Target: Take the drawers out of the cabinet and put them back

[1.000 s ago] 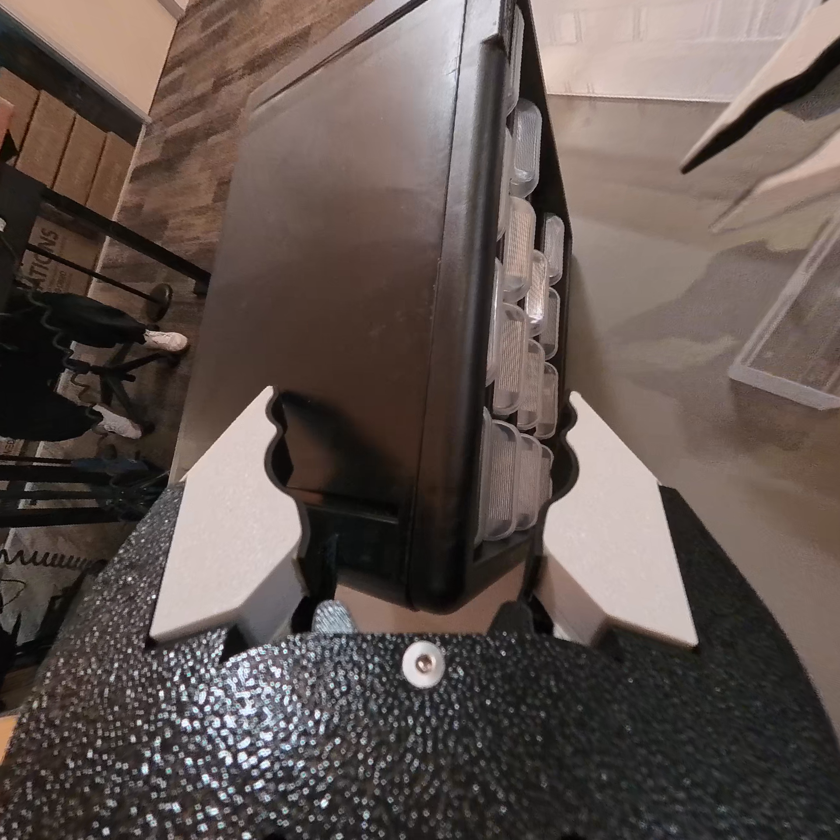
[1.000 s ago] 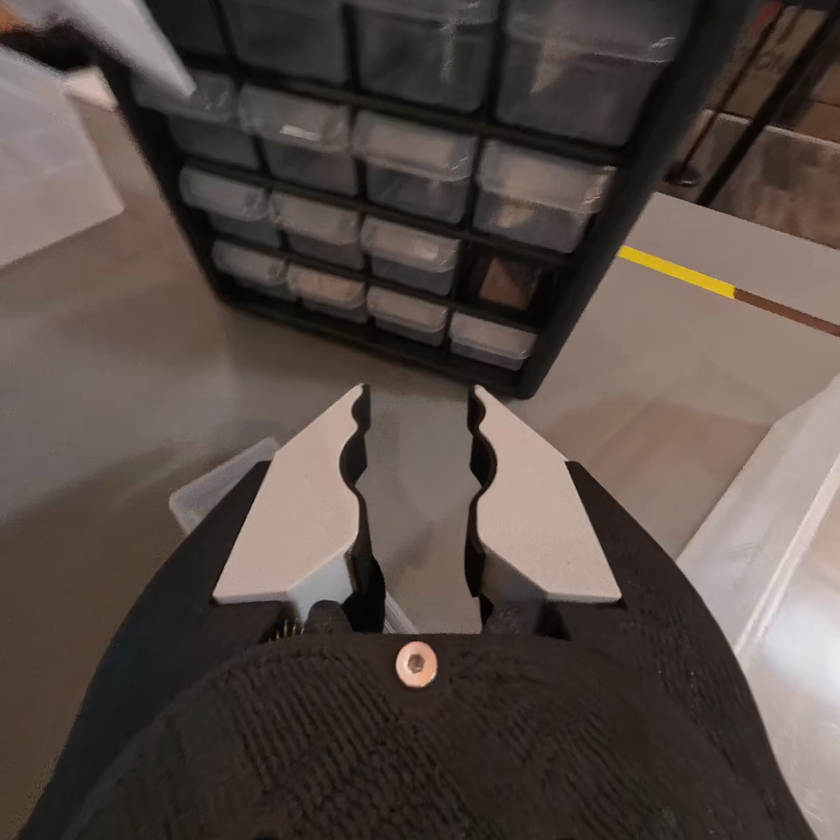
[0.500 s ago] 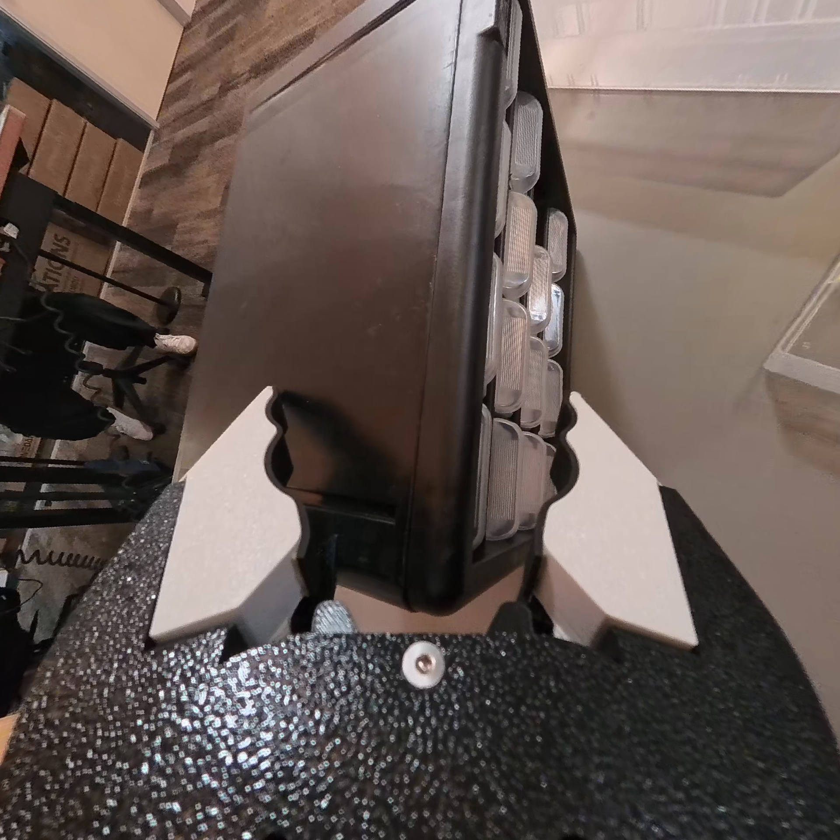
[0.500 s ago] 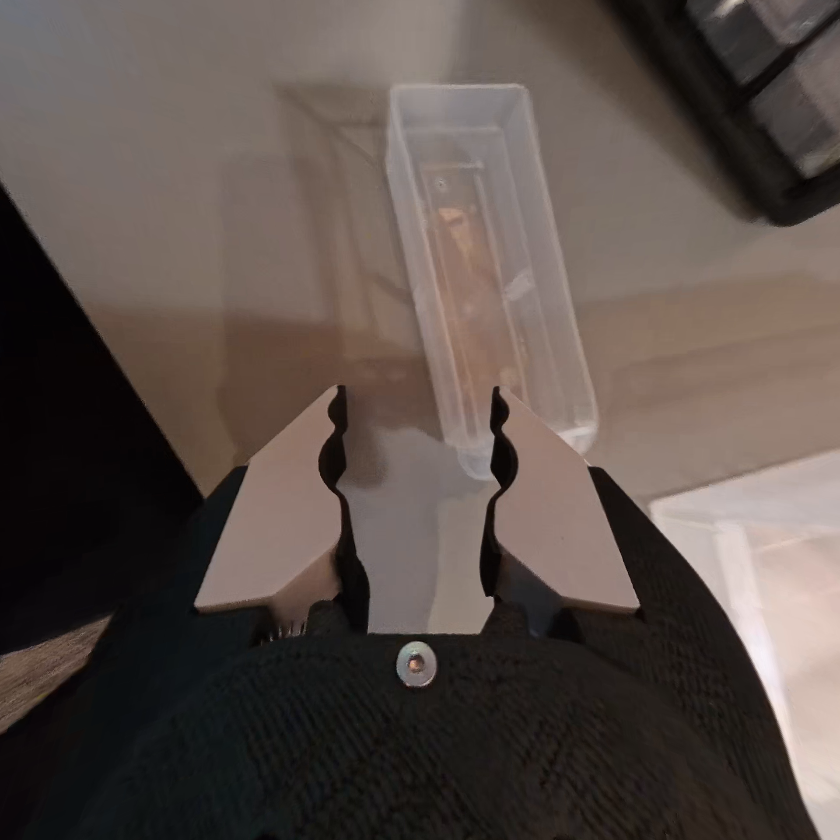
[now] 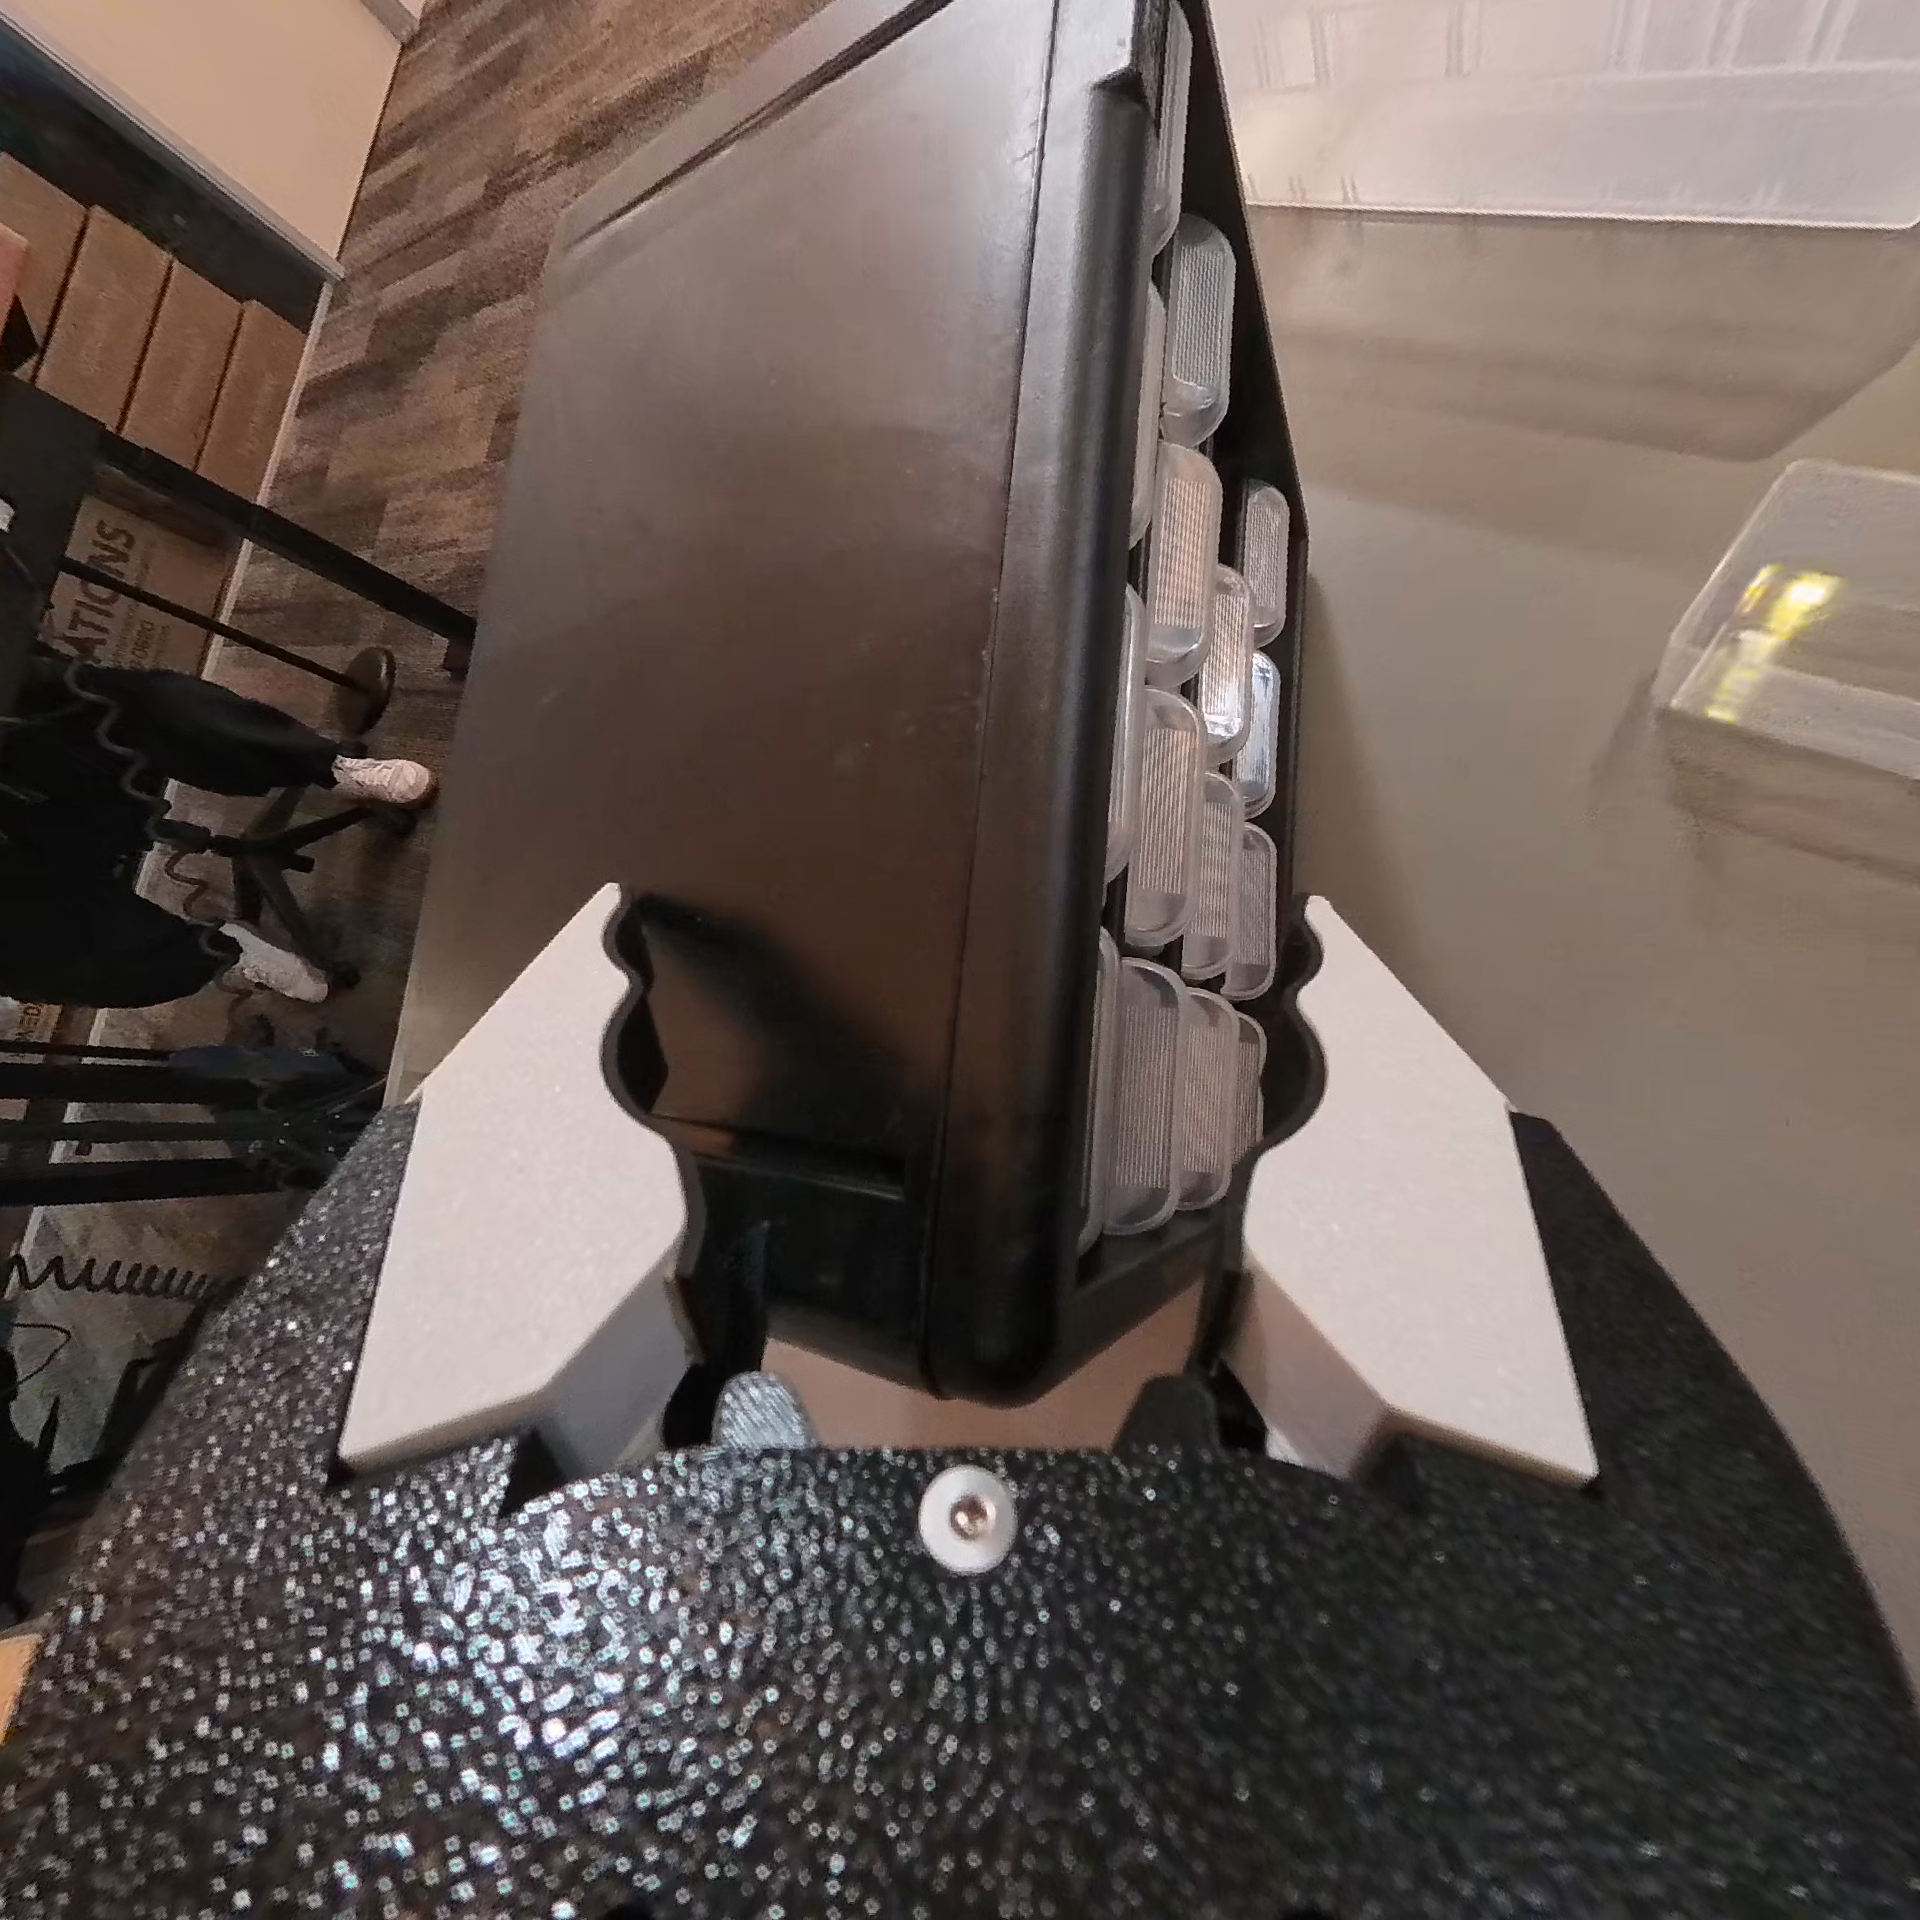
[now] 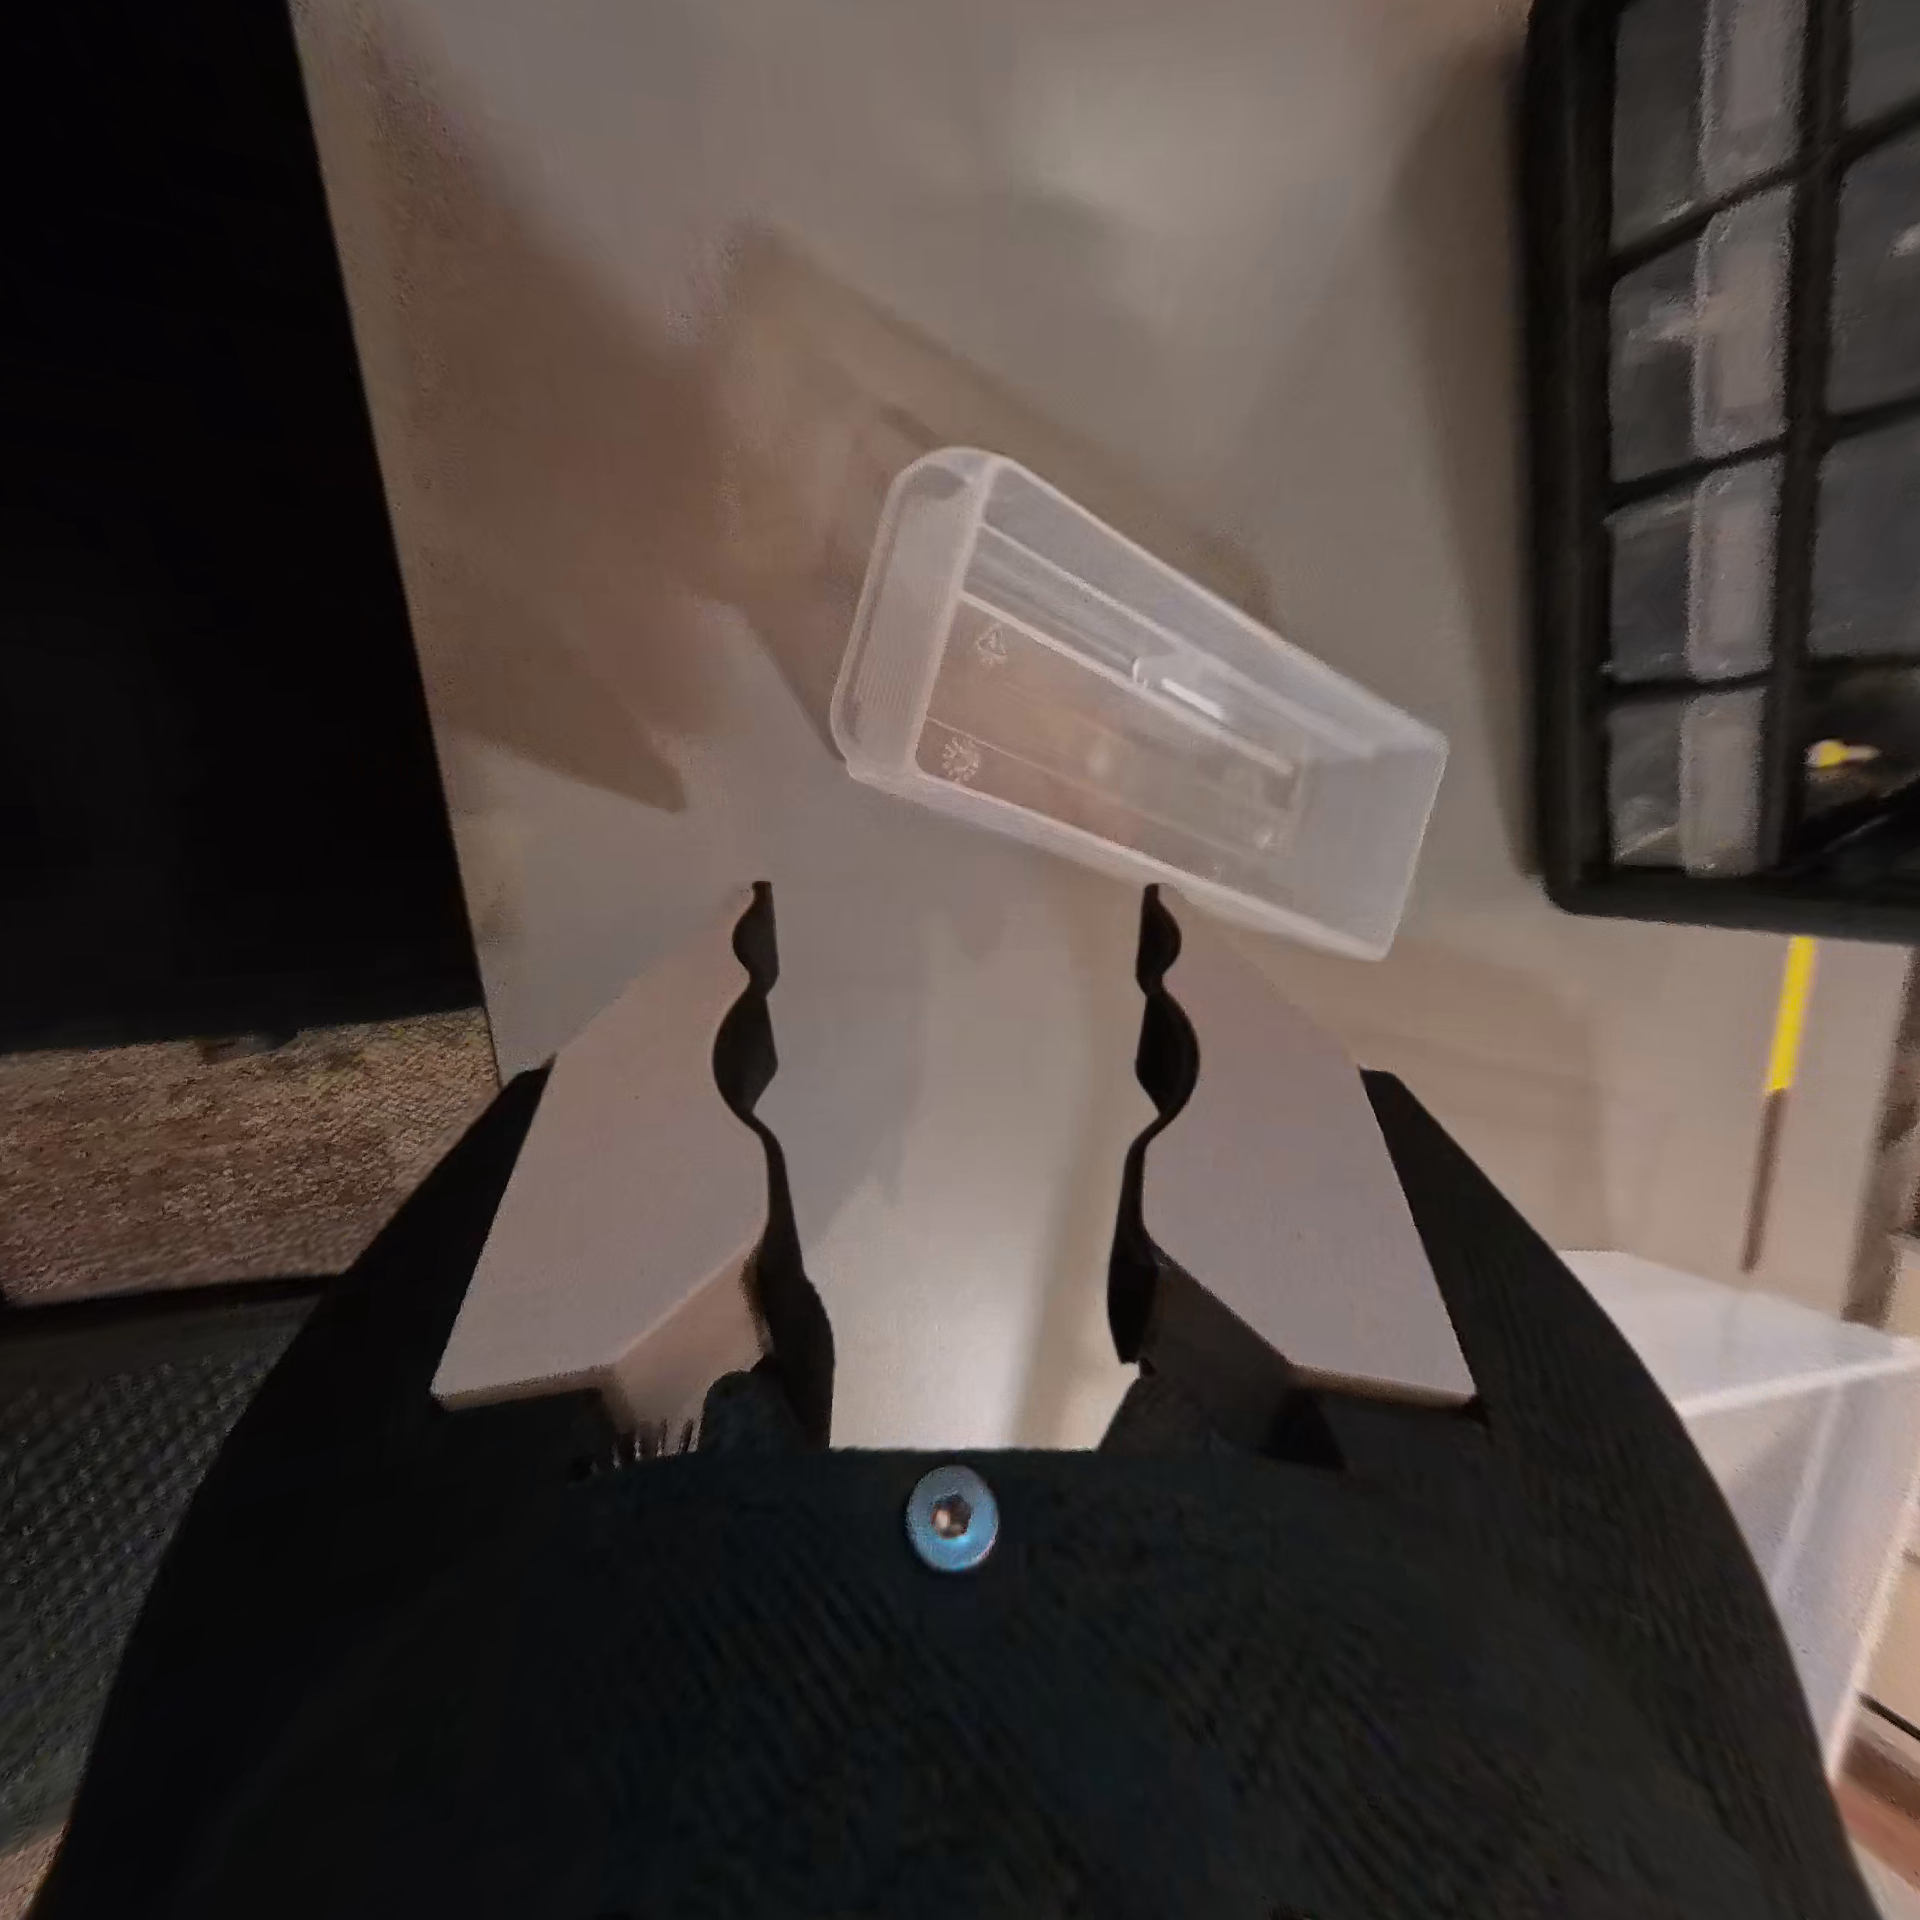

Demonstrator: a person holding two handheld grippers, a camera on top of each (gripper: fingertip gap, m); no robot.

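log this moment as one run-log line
left gripper: shut on cabinet | right gripper: open, empty, near loose drawer on table | drawer: out of cabinet

Cabinet (image 5: 790, 623) top is cut off by the upper edge in the left wrist view; only its lower corner (image 6: 1745, 520) enters the right wrist view, drawer contents blurred. A clear bin (image 5: 1808, 675) at right is blurred and cropped. Drawer (image 6: 1132, 707) contents cannot be told.
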